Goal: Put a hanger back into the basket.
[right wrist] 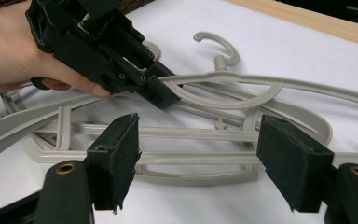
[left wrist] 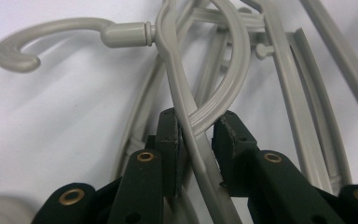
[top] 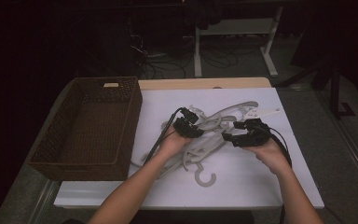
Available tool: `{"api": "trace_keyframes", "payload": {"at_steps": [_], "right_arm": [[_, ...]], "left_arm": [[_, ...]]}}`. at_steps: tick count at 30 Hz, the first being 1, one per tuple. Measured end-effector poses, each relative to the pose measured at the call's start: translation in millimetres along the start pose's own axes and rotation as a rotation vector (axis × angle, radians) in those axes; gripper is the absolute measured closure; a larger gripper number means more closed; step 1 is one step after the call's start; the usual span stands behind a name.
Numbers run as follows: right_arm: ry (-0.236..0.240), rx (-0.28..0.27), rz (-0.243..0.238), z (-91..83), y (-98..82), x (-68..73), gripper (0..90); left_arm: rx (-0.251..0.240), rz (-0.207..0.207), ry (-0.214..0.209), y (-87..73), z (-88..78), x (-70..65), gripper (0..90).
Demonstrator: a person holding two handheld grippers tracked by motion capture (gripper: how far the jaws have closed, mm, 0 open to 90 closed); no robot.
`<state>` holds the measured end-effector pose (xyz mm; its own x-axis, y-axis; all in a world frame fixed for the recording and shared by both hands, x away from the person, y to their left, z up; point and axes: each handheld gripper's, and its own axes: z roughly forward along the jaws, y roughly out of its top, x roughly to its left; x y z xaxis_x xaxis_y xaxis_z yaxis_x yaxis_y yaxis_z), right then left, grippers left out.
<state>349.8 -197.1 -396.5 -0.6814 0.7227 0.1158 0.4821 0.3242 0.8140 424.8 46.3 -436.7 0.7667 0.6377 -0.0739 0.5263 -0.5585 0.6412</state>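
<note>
High view: a pile of grey plastic hangers (top: pixel 214 128) lay tangled at the centre of the white table (top: pixel 242 182), one loose hook (top: pixel 204 177) showing at lower centre of the pile. A brown wicker basket (top: pixel 58 140) sat at the left of the frame, touching the table's left side. Left gripper (top: pixel 189 127) was at centre frame, on the left part of the pile, cable trailing down-left. Right gripper (top: pixel 238 136) was just right of centre, at the pile's right part. Both forearms came in from the bottom edge. Jaw states too small to tell here.

Left gripper view: the two black pads (left wrist: pixel 170 144) stood at lower centre with a thin grey hanger arm (left wrist: pixel 193 135) running up between them; the left pad touched it, the right pad was just beside it with a narrow gap. Jaws nearly clenched on the arm, not gripping from both sides as far as seen. A hanger hook (left wrist: pixel 51 35) lay at upper left, on the white surface. More hanger bars ran up the right half.

Right gripper view: the right gripper's own pads (right wrist: pixel 116 156) stood wide apart at the bottom, released, nothing pressed; hanger bars (right wrist: pixel 196 135) lay behind the gap on the table. At upper left the left gripper (right wrist: pixel 161 91) in a hand (right wrist: pixel 14 51) had its tip at a curved hanger arm. Another hook (right wrist: pixel 219 44) sat at upper centre.
</note>
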Motion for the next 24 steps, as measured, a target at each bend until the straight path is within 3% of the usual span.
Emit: {"api": "trace_keyframes", "payload": {"at_steps": [3, 6, 9, 11, 15, 21, 24], "right_arm": [[0.001, -0.002, 0.001, -0.7, 0.3, 0.2, 28.8], [0.003, -0.007, 0.004, -2.2, 1.2, 0.6, 28.2], [0.003, -0.012, 0.007, -3.1, 1.5, 0.5, 28.0], [0.007, -0.017, 0.011, -4.6, 1.7, 0.7, 27.5], [0.014, -0.020, 0.012, -6.9, 2.8, 3.0, 26.4], [0.026, -0.030, 0.014, -13.5, 2.3, 8.6, 24.3], [0.032, -0.030, 0.021, -15.5, -1.3, 10.8, 23.4]], "left_arm": [[-0.007, -0.015, 0.003, 0.7, -3.4, 2.2, 73.3], [-0.041, -0.059, -0.006, 2.9, -13.6, 7.0, 76.3], [-0.058, -0.056, -0.001, 4.5, -20.0, 9.0, 81.1], [-0.062, -0.051, -0.010, 6.2, -25.2, 10.0, 81.3], [-0.071, -0.052, 0.013, 10.4, -35.6, 11.6, 81.3], [-0.090, -0.059, 0.046, 21.3, -59.8, 19.4, 81.3], [-0.109, -0.052, 0.070, 28.4, -84.2, 25.2, 81.3]]}}
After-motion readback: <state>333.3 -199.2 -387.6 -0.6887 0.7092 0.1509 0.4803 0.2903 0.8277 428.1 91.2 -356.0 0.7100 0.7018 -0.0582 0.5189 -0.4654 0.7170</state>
